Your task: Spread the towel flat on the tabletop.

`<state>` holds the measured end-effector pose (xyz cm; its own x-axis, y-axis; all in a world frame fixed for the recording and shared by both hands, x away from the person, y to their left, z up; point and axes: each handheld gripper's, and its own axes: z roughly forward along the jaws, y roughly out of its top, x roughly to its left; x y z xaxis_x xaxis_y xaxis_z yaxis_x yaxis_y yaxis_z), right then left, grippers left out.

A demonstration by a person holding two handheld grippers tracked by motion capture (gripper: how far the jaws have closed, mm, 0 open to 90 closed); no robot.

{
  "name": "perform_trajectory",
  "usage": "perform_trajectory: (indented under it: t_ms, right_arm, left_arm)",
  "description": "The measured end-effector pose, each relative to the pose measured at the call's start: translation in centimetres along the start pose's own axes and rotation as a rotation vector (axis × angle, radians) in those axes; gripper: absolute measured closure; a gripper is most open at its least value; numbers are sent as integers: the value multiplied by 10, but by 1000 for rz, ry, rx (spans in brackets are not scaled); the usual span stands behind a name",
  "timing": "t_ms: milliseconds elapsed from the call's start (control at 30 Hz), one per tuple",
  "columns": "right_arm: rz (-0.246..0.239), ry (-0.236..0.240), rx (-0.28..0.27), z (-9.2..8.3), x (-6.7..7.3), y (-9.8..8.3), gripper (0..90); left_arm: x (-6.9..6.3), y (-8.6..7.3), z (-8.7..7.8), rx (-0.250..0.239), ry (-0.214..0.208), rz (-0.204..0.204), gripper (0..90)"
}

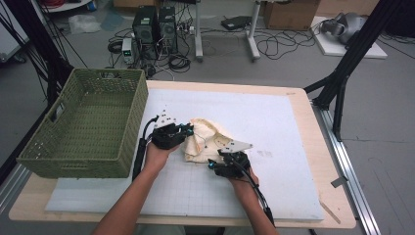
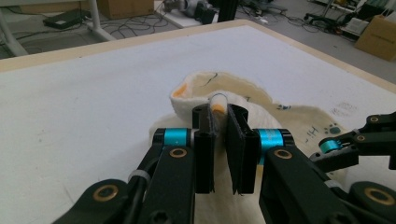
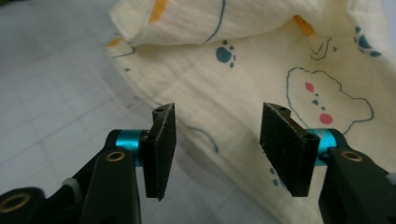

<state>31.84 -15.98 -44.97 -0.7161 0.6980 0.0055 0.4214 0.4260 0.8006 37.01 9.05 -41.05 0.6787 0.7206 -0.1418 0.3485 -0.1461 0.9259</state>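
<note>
Between left tool (image 2: 220, 135) pads, cream cloth (image 3: 261, 60) fold pinched

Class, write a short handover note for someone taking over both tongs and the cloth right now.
Left tongs: shut on a raised fold of the cream printed cloth.
Right tongs: open, jaws either side of the cloth's near edge, not pinching.
Cloth lies crumpled on the white mat; green basket stands at the table's left.
Done: one grip taken.
Left: probably close the right tongs on the edge, then handle the cloth.
</note>
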Motion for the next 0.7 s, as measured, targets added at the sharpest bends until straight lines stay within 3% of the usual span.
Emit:
perform_trajectory:
  t_ms: [100,200,400,533,700]
  right_arm:
    - [-12,24,46,4,-2,2,724]
    - [-52,18,76,1,1,2,857]
    - [-47,93,105,-26,-12,-14,863]
    - [-32,103,105,-46,-22,-28,863]
    - [-55,94,125,-69,-34,-39,863]
  left_arm:
    - [0,0,0,-4,-8,-1,813]
    - [0,1,-3,-8,-7,1,813]
    - [3,2,-8,2,10,-10,814]
    - [2,2,-8,5,28,-13,814]
    - [3,1,-7,25,51,-14,816]
